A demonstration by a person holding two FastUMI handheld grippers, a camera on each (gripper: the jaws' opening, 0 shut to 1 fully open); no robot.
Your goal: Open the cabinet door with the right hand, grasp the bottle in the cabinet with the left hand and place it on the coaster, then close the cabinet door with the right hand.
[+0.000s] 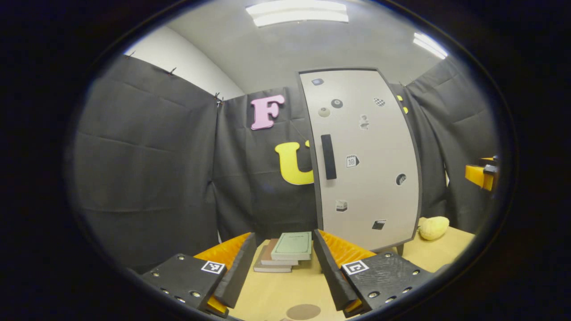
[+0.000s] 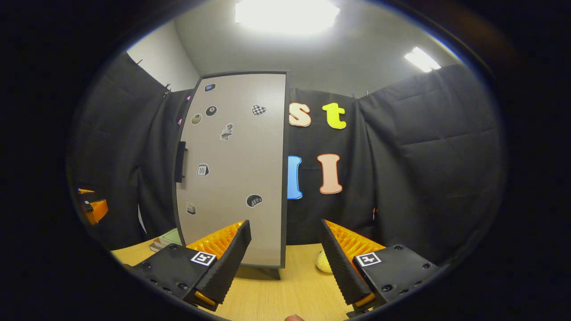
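Observation:
A tall pale cabinet (image 1: 366,156) stands on the wooden table with its door shut, so its inside is hidden. A dark vertical handle (image 1: 328,157) runs along the door's left edge. Stickers dot the door. A round brown coaster (image 1: 303,311) lies on the table just before my left gripper (image 1: 284,235), which is open and empty, well short of the cabinet. In the right gripper view the same door (image 2: 232,169) and handle (image 2: 180,161) rise ahead. My right gripper (image 2: 285,223) is open with nothing in it, in front of the door's right edge.
A stack of books (image 1: 285,254) lies on the table left of the cabinet. A yellow soft toy (image 1: 433,227) sits at the cabinet's right foot. The other gripper shows at the far right (image 1: 482,176) of the left gripper view. Black cloth walls close in all round.

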